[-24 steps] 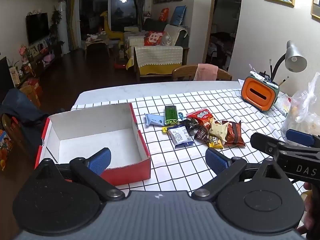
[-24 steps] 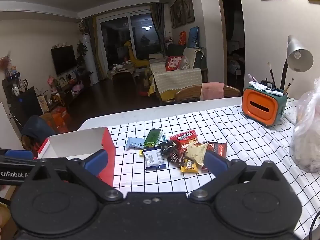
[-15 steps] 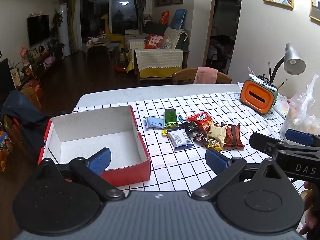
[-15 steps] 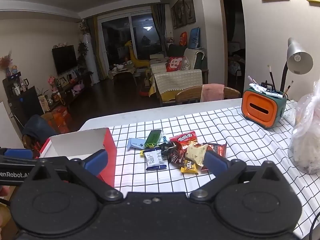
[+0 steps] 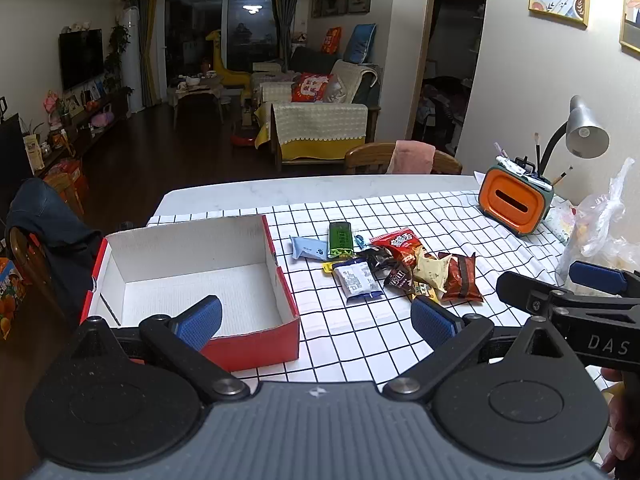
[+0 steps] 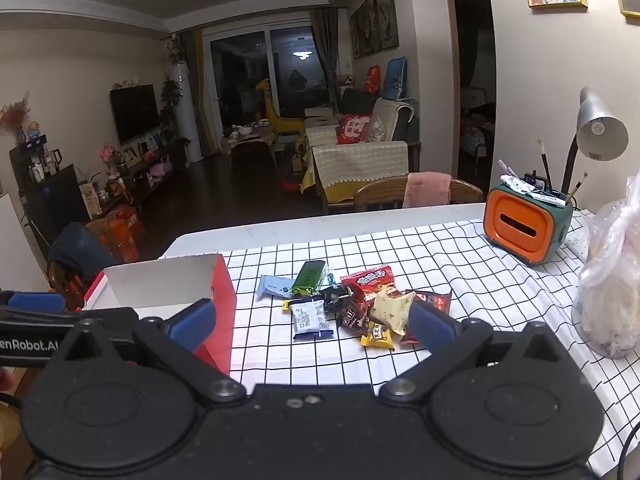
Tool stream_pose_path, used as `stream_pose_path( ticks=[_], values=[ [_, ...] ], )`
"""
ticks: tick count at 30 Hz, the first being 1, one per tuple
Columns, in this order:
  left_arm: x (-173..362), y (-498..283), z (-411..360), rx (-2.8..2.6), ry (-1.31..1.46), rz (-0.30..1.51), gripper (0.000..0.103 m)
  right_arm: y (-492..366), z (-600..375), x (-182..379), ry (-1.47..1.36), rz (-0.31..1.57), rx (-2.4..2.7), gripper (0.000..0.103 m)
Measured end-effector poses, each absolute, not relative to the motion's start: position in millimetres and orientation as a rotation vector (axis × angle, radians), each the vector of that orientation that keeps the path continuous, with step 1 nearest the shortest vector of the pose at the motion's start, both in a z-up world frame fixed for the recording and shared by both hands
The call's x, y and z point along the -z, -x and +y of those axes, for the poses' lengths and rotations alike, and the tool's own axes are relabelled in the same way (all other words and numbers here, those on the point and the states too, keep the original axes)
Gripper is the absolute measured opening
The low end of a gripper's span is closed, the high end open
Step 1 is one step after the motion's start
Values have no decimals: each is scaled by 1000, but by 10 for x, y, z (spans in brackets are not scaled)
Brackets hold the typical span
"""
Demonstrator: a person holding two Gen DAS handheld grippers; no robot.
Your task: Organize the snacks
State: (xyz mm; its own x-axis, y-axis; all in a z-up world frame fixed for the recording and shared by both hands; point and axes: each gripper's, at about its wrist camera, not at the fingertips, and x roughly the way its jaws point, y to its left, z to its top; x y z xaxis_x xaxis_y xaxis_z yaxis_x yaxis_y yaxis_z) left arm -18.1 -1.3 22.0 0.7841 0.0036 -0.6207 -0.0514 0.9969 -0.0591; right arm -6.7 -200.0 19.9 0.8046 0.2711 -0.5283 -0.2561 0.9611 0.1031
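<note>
A pile of snack packets [image 5: 394,266] lies on the checked tablecloth, also in the right wrist view [image 6: 352,306]: a green bar [image 5: 340,235], a light blue packet [image 5: 307,247], a white packet [image 5: 357,281], red and brown bags. An open red box [image 5: 256,346] with a white inside stands left of them, empty; its red wall shows in the right wrist view [image 6: 222,312]. My left gripper [image 5: 316,322] is open and empty, near the box's front right corner. My right gripper [image 6: 312,322] is open and empty, short of the pile.
An orange and green pen holder [image 5: 514,202] and a grey desk lamp [image 5: 586,132] stand at the far right. A clear plastic bag [image 6: 612,280] sits at the right edge. A wooden chair with a pink cloth [image 5: 404,158] is behind the table.
Both grippers have drawn back and risen slightly, so the table and snacks sit a little lower in view. Nothing on the table has moved.
</note>
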Motion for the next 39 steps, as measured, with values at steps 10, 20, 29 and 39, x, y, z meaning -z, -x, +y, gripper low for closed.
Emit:
stream_pose_path(
  ticks=[10, 20, 29, 39],
  values=[
    [-245, 220, -43, -27, 74, 671, 101, 78, -2029, -218, -34, 575, -280, 103],
    [-250, 233, -39, -18, 71, 672, 101, 94, -2028, -227, -32, 567, -279, 103],
    [-225, 243, 5, -6, 68, 673, 101, 98, -2031, -225, -32, 565, -278, 103],
    [-220, 239, 8, -4, 68, 674, 101, 126, -2006, -225, -36, 558, -265, 102]
  ],
)
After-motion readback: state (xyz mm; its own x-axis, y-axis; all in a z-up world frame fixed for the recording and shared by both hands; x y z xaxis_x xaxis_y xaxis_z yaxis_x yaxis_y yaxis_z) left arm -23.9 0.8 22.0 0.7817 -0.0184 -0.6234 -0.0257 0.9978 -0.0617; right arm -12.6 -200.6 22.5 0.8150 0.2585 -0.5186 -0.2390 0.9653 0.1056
